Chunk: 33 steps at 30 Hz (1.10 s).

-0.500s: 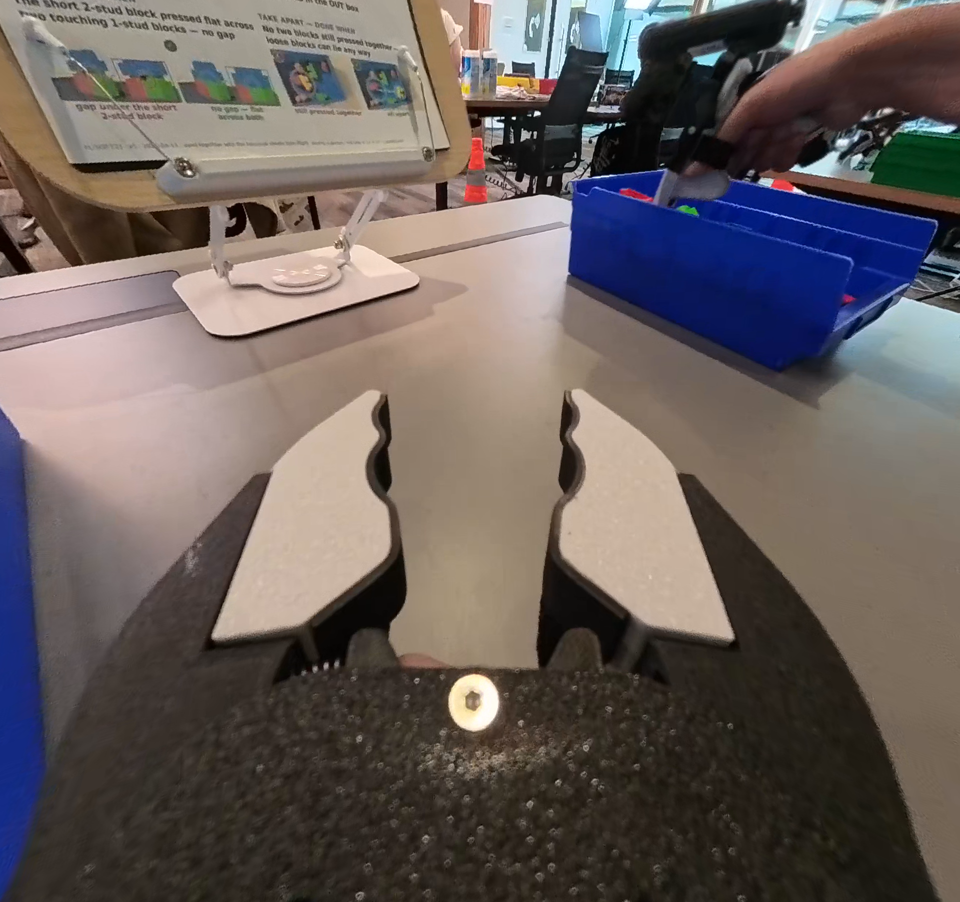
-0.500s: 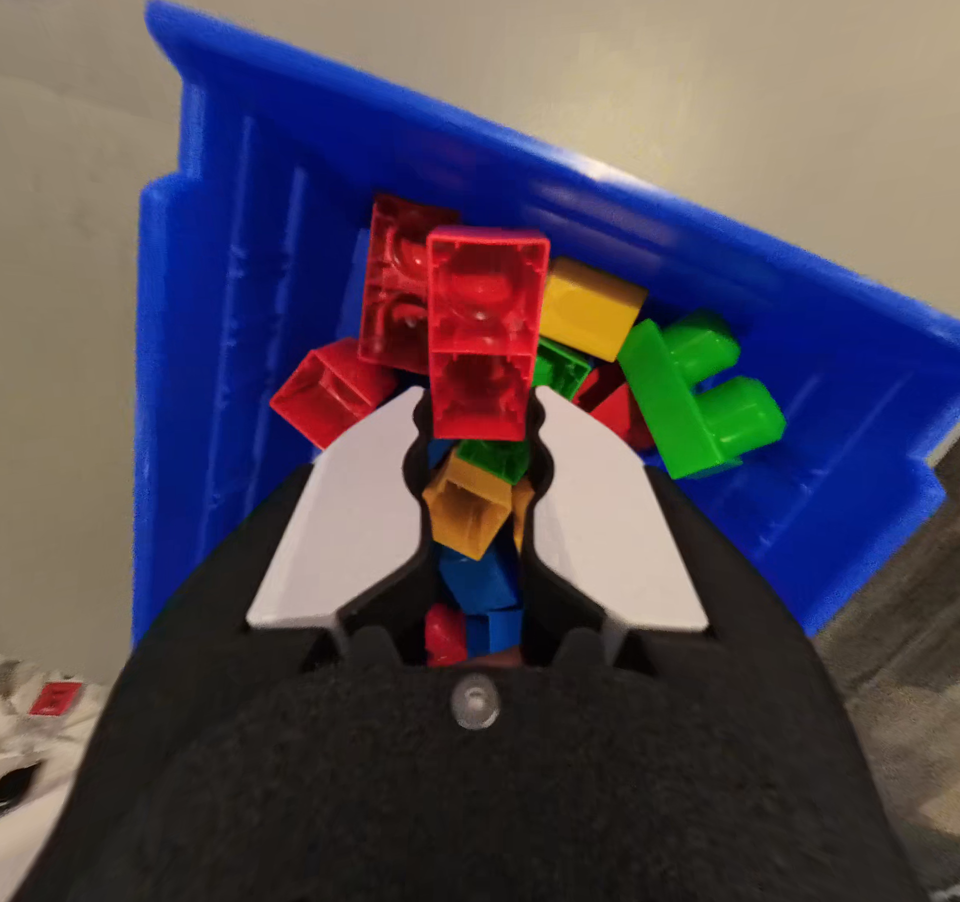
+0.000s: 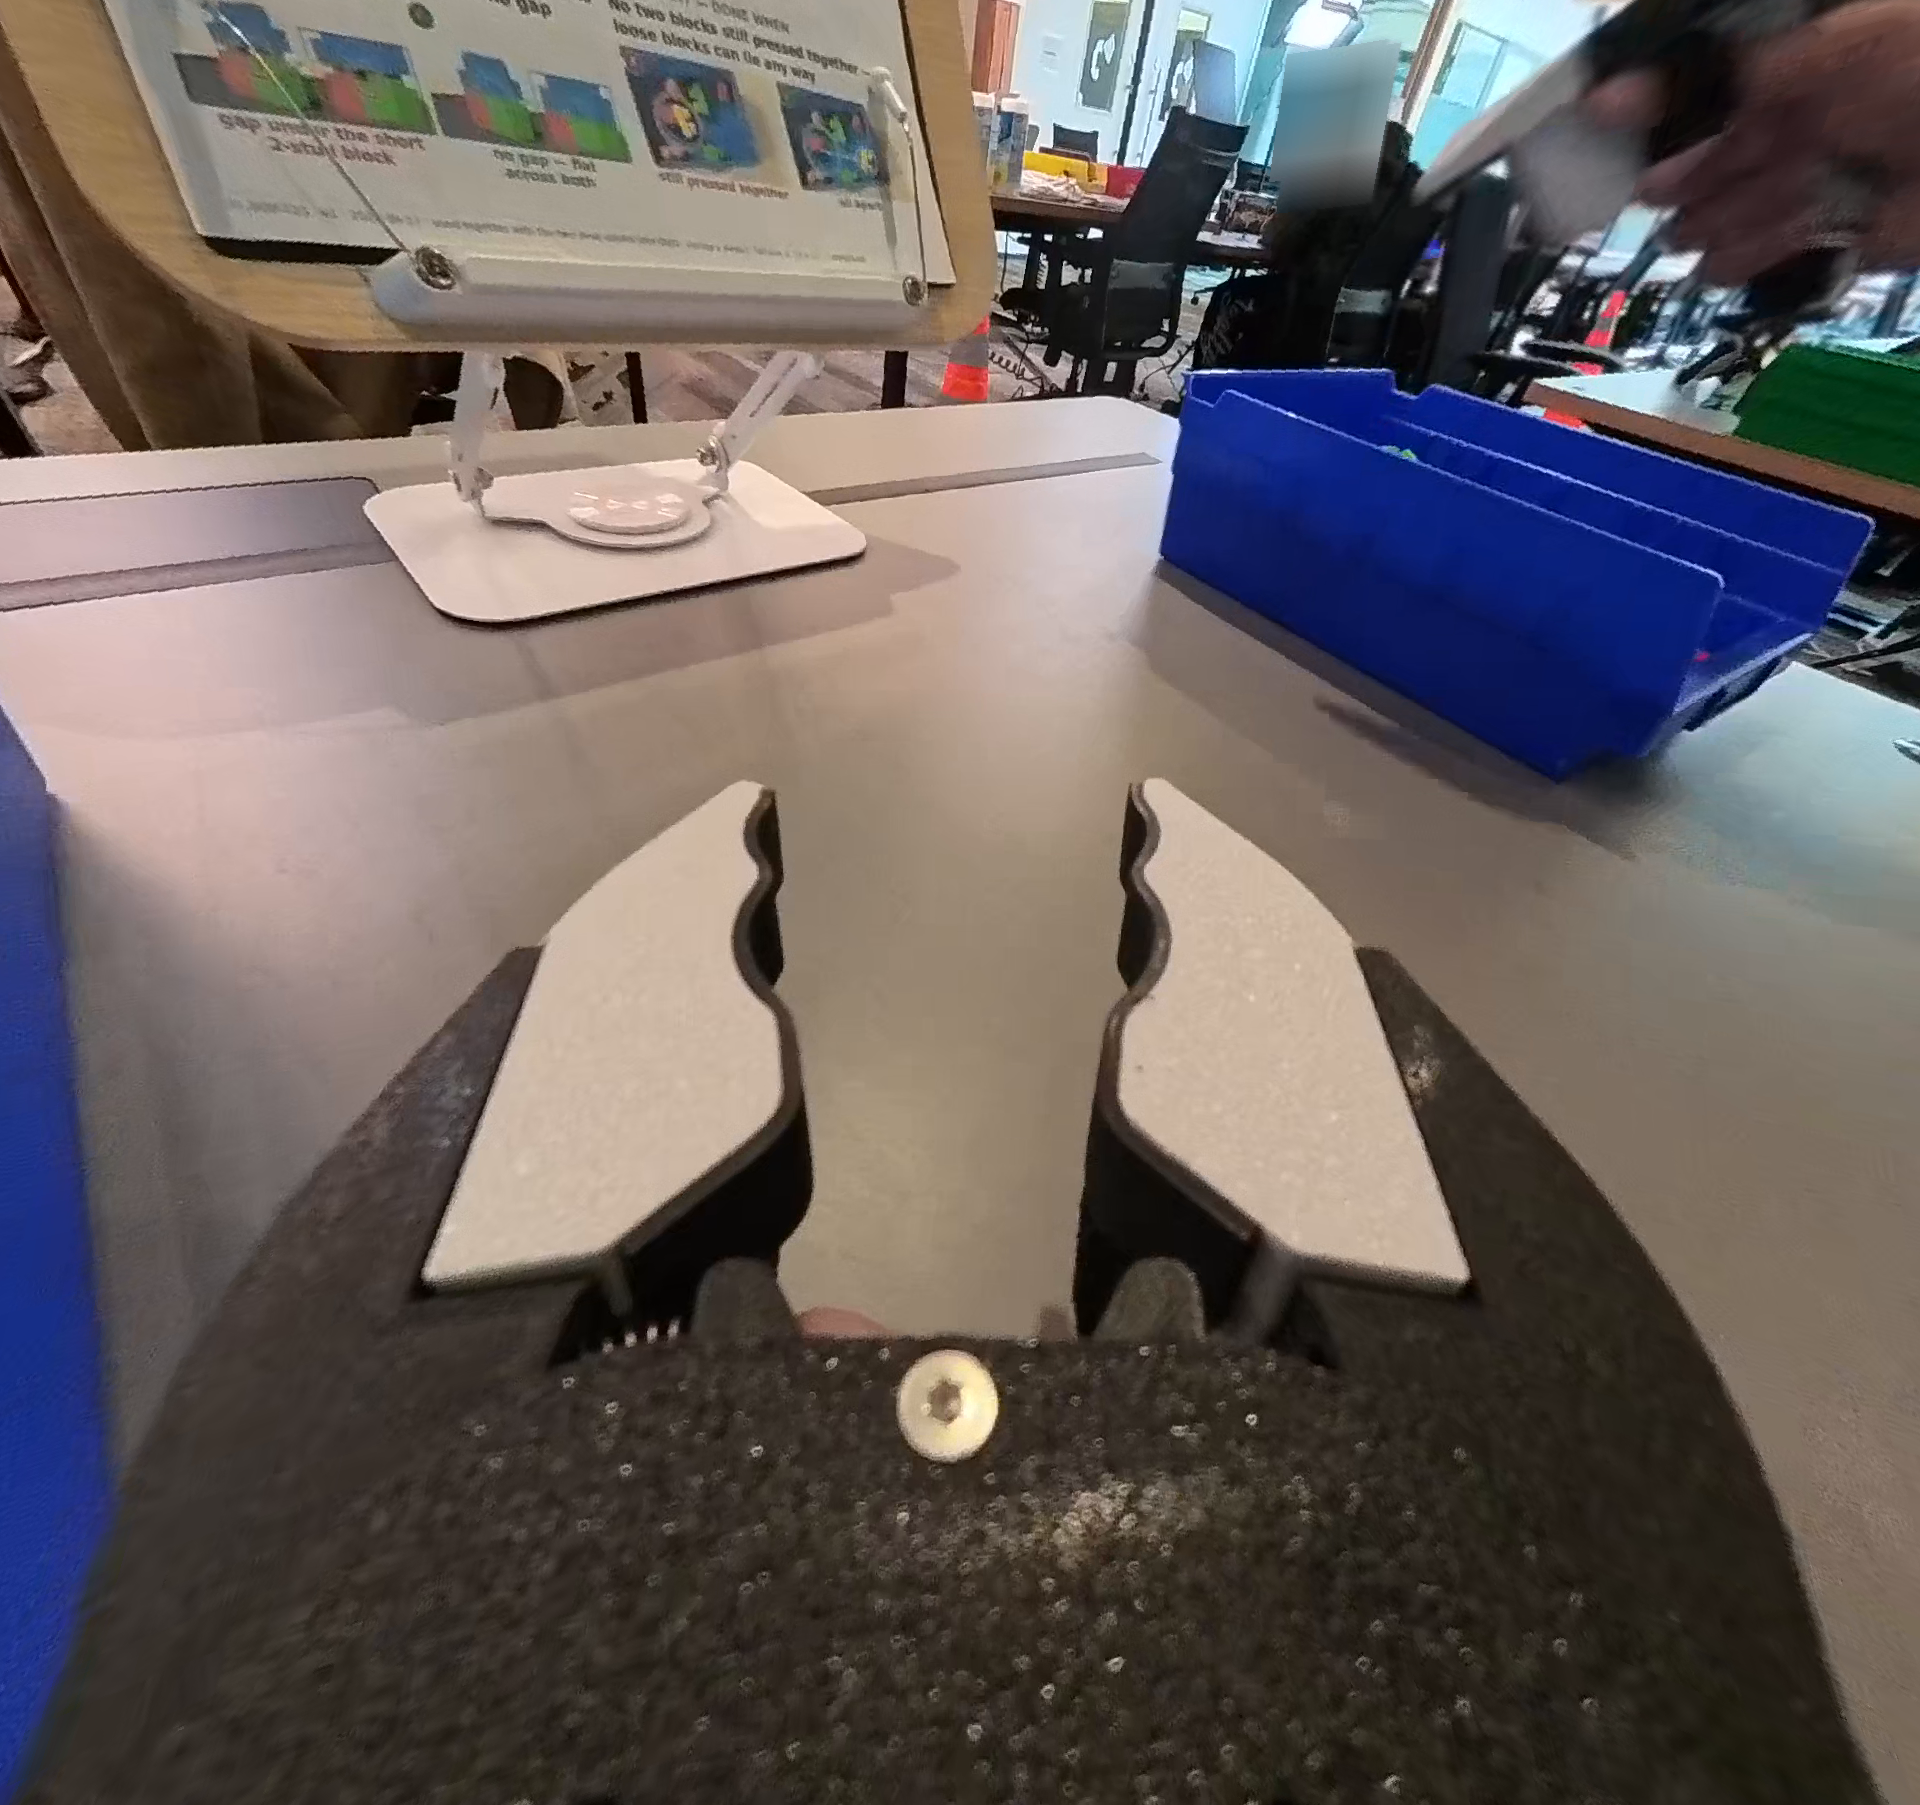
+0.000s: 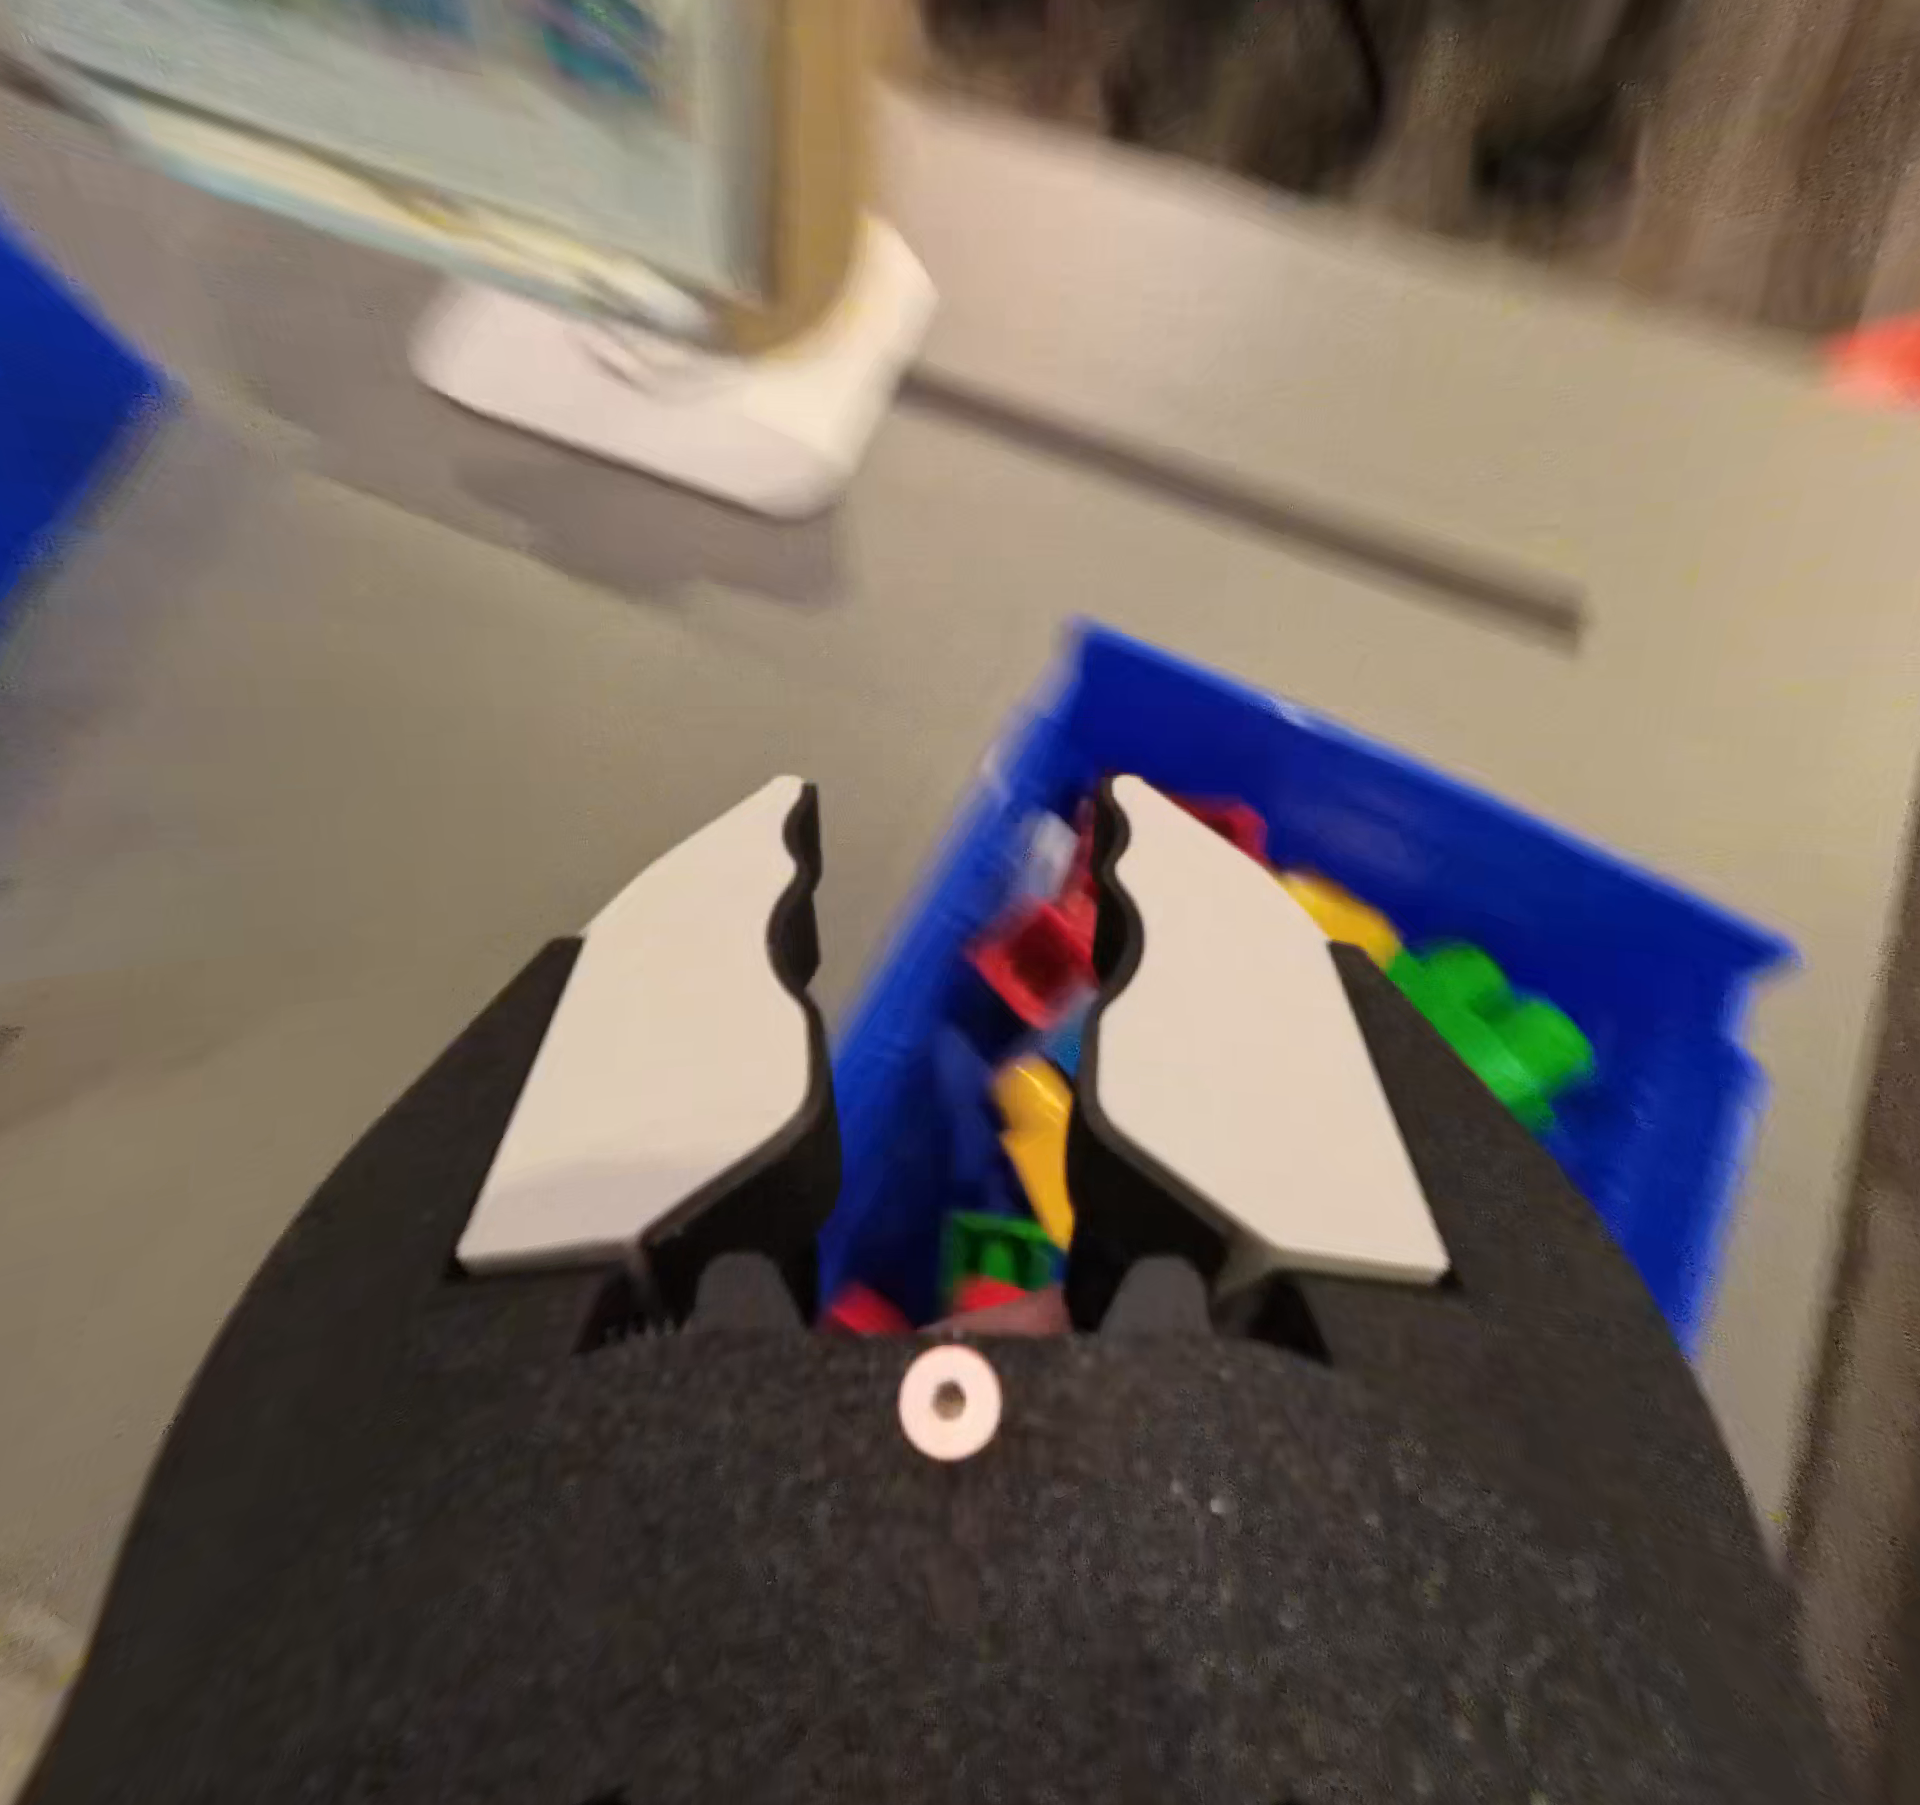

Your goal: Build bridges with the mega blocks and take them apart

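We're in an open-plan office or lab space: black office chairs (image 3: 1132, 228) at long desks (image 3: 1101, 207) behind, glass partitions (image 3: 1351, 10) beyond. Up front, a grey worktable (image 3: 935, 695) carries an instruction board (image 3: 499, 72) on a stand.

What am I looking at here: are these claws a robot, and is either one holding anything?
No robot: a person holds a two-finger gripper in each hand, with a camera on each looking along its fingers. One picture is from the left gripper, open and empty over the grey table. The other, blurred, is from the right gripper, open above the blue bin of coloured blocks, apparently gripping nothing. An instruction board stands behind.
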### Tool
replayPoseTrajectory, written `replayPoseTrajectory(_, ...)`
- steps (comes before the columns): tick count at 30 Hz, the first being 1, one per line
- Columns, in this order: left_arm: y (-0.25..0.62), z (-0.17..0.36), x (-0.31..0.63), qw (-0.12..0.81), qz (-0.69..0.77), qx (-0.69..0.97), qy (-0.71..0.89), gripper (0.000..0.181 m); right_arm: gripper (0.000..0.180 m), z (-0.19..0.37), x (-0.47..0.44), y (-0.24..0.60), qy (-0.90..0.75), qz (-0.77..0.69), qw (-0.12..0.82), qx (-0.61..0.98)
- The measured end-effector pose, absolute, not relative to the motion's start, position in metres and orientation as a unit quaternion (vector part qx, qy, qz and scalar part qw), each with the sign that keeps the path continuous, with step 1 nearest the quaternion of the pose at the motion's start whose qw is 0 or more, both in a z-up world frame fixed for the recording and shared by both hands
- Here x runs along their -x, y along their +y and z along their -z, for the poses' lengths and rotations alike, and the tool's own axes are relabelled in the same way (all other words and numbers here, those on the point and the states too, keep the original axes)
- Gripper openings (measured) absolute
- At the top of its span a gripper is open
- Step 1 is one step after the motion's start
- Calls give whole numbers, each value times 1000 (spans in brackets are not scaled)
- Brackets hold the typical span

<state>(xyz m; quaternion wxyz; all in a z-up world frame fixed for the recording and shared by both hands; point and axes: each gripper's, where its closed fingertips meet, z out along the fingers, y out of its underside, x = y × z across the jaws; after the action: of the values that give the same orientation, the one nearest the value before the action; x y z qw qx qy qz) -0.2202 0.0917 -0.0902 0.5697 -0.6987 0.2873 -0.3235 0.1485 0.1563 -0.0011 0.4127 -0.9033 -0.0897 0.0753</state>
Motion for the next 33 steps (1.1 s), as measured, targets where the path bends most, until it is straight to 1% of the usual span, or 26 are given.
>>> replayPoseTrajectory(2, 95, 87, 223, 582, 311, 697, 280, 62, 51, -33, -74, 122, -155, -122, 513, 835)
replayPoseTrajectory(4, 98, 83, 227, 596, 294, 695, 273, 62, 55, -33, 5, 81, -202, -211, 551, 782)
replayPoseTrajectory(6, 100, 81, 231, 606, 280, 695, 266, 60, 60, -13, 67, 51, -232, -272, 564, 744)
replayPoseTrajectory(9, 102, 87, 231, 595, 277, 709, 259, 56, 59, 40, 114, 46, -235, -265, 586, 729)
replayPoseTrajectory(11, 102, 92, 230, 582, 280, 719, 258, 56, 57, 80, 130, 49, -250, -248, 575, 739)
replayPoseTrajectory(12, 102, 93, 230, 580, 279, 721, 258, 56, 60, 98, 130, 53, -268, -209, 567, 751)
replayPoseTrajectory(13, 103, 94, 230, 579, 276, 722, 259, 57, 60, 107, 124, 59, -274, -162, 579, 751)
replayPoseTrajectory(14, 103, 96, 230, 579, 269, 724, 260, 57, 56, 109, 121, 62, -277, -140, 596, 741)
replayPoseTrajectory(18, 102, 100, 230, 575, 260, 729, 265, 59, 54, 103, 117, 60, -255, -161, 613, 730)
replayPoseTrajectory(21, 97, 99, 227, 564, 259, 736, 270, 64, 52, 97, 117, 60, -236, -193, 614, 728)
replayPoseTrajectory(24, 91, 58, 240, 585, 202, 732, 285, 61, 50, 95, 113, 62, -230, -191, 618, 727)
replayPoseTrajectory(25, 95, 43, 252, 587, 168, 737, 290, 56, 50, 94, 111, 61, -227, -196, 616, 728)
replayPoseTrajectory(26, 102, 32, 265, 576, 135, 750, 297, 52, 50, 92, 111, 60, -222, -208, 617, 726)
replayPoseTrajectory(27, 112, 23, 280, 556, 111, 768, 297, 54, 49, 90, 111, 58, -217, -222, 618, 722)
replayPoseTrajectory(28, 124, 16, 296, 538, 92, 786, 289, 60, 48, 87, 111, 56, -214, -233, 619, 719)
replayPoseTrajectory(31, 174, 10, 344, 481, 34, 838, 254, 62, 47, 85, 111, 52, -211, -250, 618, 715)
replayPoseTrajectory(33, 212, 16, 370, 448, 17, 866, 221, 59, 47, 83, 111, 51, -209, -257, 619, 712)
